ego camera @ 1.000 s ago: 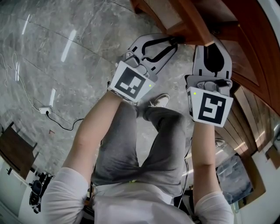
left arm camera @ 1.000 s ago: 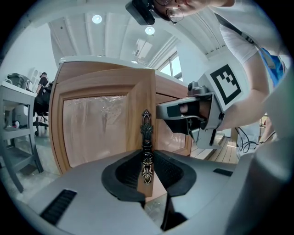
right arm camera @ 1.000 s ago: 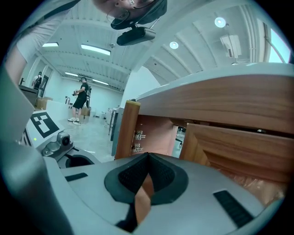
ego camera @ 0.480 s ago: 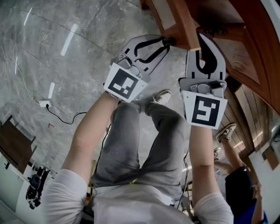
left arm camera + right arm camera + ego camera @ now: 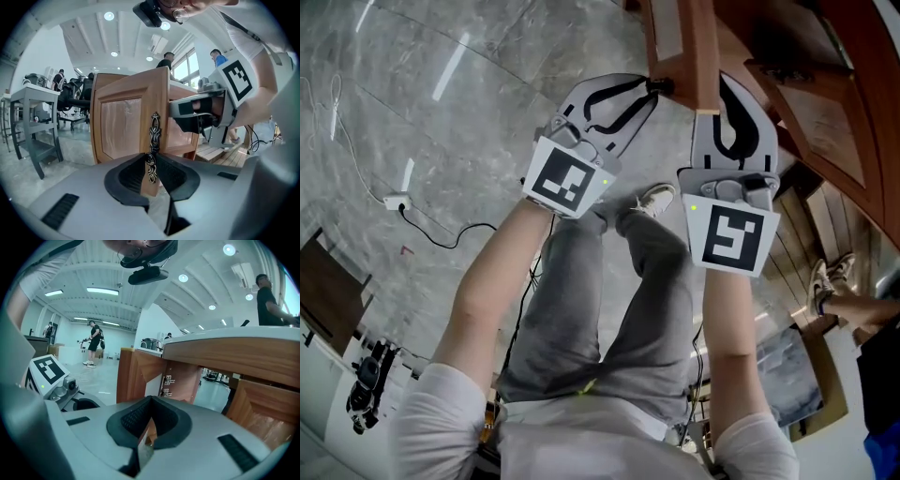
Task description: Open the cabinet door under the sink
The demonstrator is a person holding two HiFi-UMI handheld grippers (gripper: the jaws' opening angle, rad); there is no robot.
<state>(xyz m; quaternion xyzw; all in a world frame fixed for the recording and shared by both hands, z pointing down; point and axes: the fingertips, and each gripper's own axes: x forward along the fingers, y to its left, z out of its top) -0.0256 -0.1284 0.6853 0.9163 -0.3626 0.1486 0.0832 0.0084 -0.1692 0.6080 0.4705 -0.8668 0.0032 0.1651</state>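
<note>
Head view: my left claw [image 5: 652, 87] and right claw [image 5: 719, 84] meet the cabinet door [image 5: 701, 47] at 12 o'clock.

Left gripper view: jaws closing, pinching the handle [image 5: 152, 133].

Right gripper view: jaws squeeze the door's edge.

The door looks partly open. Next I should pull it wider.

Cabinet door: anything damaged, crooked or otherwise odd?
Nothing stands out. The cabinet door stands swung open and upright, its panel unmarked; the ornate handle sits straight, with the jaws of the left gripper closing on its knob.
</note>
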